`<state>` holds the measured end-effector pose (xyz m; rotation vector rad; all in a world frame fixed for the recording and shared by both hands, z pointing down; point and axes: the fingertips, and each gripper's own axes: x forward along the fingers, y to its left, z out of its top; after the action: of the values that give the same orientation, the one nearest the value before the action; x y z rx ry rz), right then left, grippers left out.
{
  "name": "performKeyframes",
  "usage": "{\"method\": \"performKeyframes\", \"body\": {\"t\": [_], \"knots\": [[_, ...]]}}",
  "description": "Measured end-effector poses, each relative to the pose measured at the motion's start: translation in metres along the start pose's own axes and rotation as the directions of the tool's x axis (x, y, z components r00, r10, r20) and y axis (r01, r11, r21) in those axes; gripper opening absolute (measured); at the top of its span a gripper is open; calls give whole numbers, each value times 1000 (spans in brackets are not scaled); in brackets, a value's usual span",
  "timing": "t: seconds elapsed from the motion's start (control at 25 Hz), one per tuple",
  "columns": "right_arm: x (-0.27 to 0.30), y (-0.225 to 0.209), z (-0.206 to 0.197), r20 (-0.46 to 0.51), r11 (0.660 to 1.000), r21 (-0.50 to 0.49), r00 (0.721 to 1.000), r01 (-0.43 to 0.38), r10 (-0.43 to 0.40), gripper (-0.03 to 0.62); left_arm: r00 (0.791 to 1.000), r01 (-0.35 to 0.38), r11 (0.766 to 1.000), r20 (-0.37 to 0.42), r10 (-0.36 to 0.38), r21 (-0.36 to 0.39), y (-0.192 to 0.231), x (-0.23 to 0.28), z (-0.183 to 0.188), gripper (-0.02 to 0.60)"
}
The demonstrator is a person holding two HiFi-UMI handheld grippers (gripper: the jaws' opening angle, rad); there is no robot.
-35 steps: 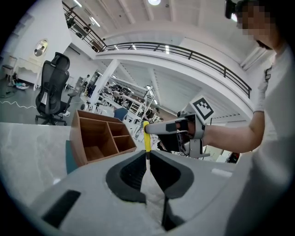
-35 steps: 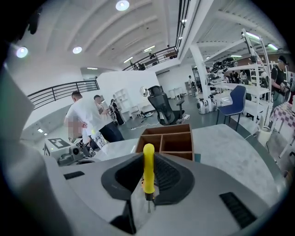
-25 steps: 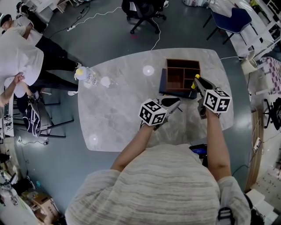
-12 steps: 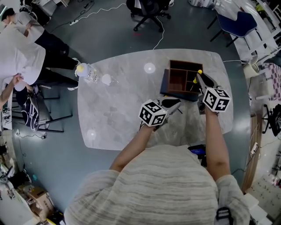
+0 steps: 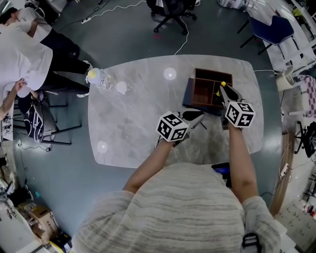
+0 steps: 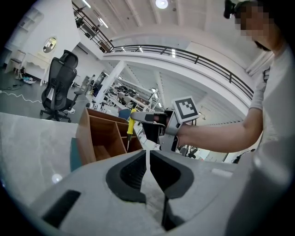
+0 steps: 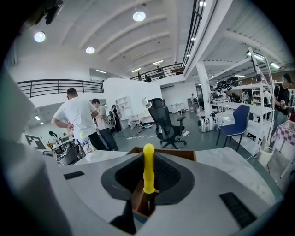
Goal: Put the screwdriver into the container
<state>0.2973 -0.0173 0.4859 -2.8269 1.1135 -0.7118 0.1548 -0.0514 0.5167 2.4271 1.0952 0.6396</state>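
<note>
The screwdriver (image 5: 223, 85) has a yellow handle (image 7: 148, 168) and stands upright, shaft down, between the pads of my right gripper (image 5: 222, 91), which is shut on it (image 7: 148, 160). It hangs over the right-hand compartments of the brown wooden container (image 5: 203, 90), whose inside shows below the shaft (image 7: 138, 197). My left gripper (image 5: 197, 116) rests just in front of the container, jaws shut with nothing between them (image 6: 147, 153). The left gripper view shows the container (image 6: 103, 136), the screwdriver (image 6: 131, 125) and the right gripper (image 6: 154, 119) above it.
The container sits on a dark blue mat (image 5: 187, 94) at the far right of the marble table (image 5: 133, 118). A bottle with a yellow cap (image 5: 97, 77) stands at the table's far left corner. People (image 5: 24, 54) stand left of the table; an office chair (image 5: 170, 10) is beyond it.
My right gripper has carried the screwdriver a little farther in over the container. The left gripper has stayed where it was.
</note>
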Motion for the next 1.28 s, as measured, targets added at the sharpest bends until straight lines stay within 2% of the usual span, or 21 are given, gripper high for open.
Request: {"method": "performKeyframes", "body": {"t": [0.64, 1.28], "knots": [[7, -1, -39, -104, 1000, 6, 995, -7, 8, 66, 1000, 13, 1000, -3, -13, -2, -2, 2, 0, 37], [9, 6, -43, -112, 999, -26, 993, -40, 36, 66, 1000, 16, 1000, -12, -15, 9, -8, 0, -1, 37]]}}
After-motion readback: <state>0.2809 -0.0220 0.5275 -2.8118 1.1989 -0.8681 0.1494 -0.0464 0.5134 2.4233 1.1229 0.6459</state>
